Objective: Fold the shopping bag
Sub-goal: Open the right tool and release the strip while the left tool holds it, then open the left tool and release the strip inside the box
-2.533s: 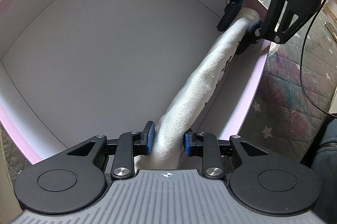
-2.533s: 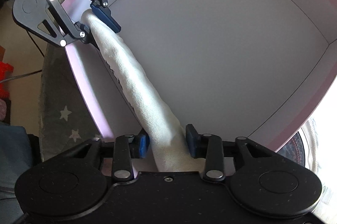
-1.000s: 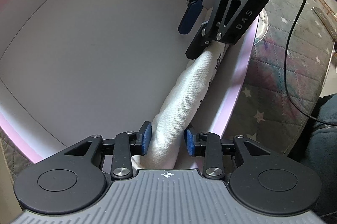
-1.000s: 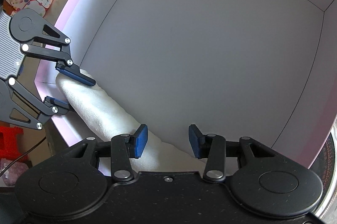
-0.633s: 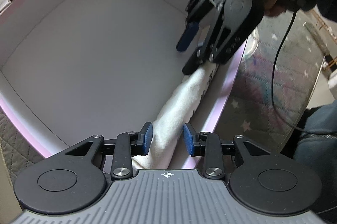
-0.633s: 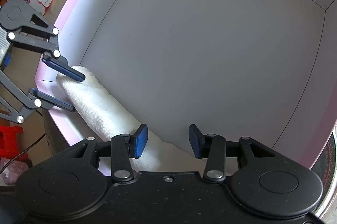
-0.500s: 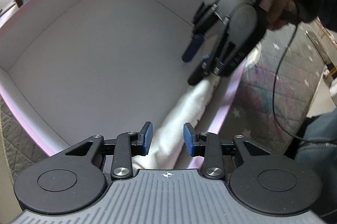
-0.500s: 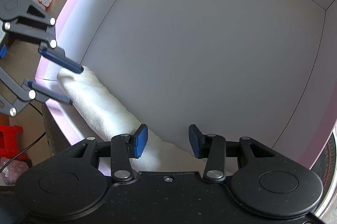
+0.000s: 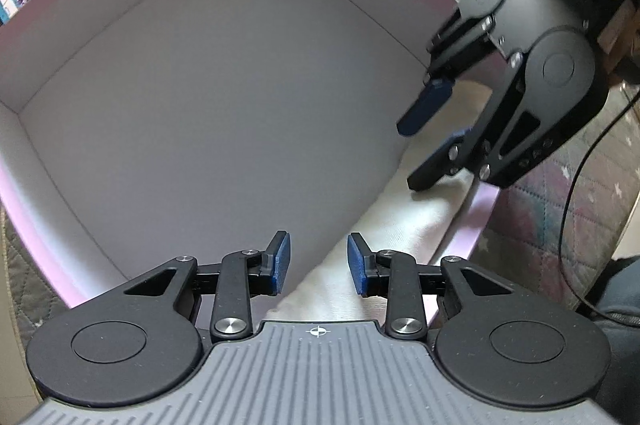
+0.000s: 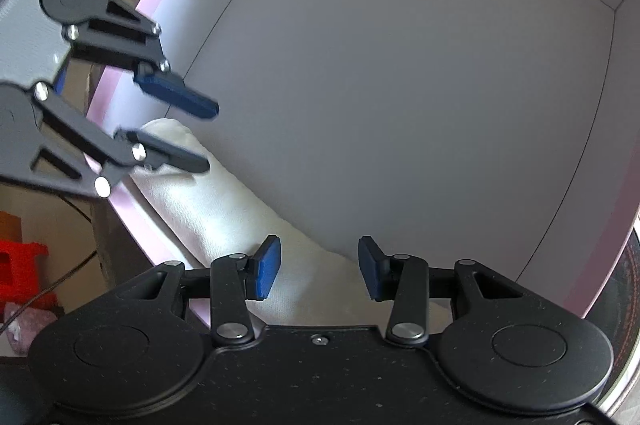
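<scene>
The folded white cloth shopping bag (image 9: 404,225) lies as a long roll inside a pink-rimmed box, along its near wall; it also shows in the right wrist view (image 10: 224,209). My left gripper (image 9: 319,263) is open above one end of the roll and holds nothing. It appears in the right wrist view (image 10: 200,133) at the left. My right gripper (image 10: 316,271) is open above the other end and holds nothing. It appears in the left wrist view (image 9: 424,149) at the right.
The box (image 9: 200,97) has a bare pale floor and low walls with a pink rim (image 10: 132,73). A quilted star-patterned cloth (image 9: 536,213) lies outside the box. A black cable (image 9: 580,193) hangs at the right.
Both grippers opened and let go of the rolled bag, which now rests in the box. Both grippers have lifted away from it.
</scene>
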`<state>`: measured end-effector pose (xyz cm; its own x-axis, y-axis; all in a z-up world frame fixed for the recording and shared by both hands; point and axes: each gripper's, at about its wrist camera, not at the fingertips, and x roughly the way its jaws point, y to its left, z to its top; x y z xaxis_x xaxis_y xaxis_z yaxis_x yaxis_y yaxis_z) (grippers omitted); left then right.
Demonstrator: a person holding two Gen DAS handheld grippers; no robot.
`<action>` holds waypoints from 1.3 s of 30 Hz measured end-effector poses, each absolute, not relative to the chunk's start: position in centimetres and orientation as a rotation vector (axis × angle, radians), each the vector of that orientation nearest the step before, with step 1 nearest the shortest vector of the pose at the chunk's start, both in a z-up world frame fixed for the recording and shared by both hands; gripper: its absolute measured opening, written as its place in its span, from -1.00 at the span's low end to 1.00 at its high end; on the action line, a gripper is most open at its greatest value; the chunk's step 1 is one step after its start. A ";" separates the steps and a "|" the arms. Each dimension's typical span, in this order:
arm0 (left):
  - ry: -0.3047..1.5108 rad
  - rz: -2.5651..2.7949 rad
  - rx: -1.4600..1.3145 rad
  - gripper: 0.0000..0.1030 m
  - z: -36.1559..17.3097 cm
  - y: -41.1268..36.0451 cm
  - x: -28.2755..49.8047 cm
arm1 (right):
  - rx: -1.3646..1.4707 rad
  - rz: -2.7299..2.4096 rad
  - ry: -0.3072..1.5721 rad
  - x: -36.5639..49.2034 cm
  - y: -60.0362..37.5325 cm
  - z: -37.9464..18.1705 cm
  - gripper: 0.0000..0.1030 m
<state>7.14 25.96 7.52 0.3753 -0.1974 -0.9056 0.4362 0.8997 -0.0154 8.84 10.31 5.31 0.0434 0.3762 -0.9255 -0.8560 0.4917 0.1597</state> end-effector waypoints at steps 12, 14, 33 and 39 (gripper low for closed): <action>1.144 -0.368 0.232 -0.37 7.4 27.7 7.5 | -0.475 0.978 1.176 9.7 9.9 5.7 -0.11; 1.152 -0.366 0.224 -0.37 7.2 28.0 7.5 | -0.476 0.968 1.177 9.8 9.9 5.6 -0.11; 1.137 -0.320 0.234 -0.49 8.0 28.8 6.8 | -0.441 0.932 1.175 9.8 10.4 5.1 -0.11; 1.078 -0.256 0.233 -0.41 9.0 28.5 5.8 | -0.422 0.921 1.135 8.8 10.0 5.2 -0.11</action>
<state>5.81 28.49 8.98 0.4494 -0.0919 -0.8886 0.3170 0.9464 0.0625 8.83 9.99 5.21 0.1224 0.4083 -0.9046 -0.8014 0.5783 0.1525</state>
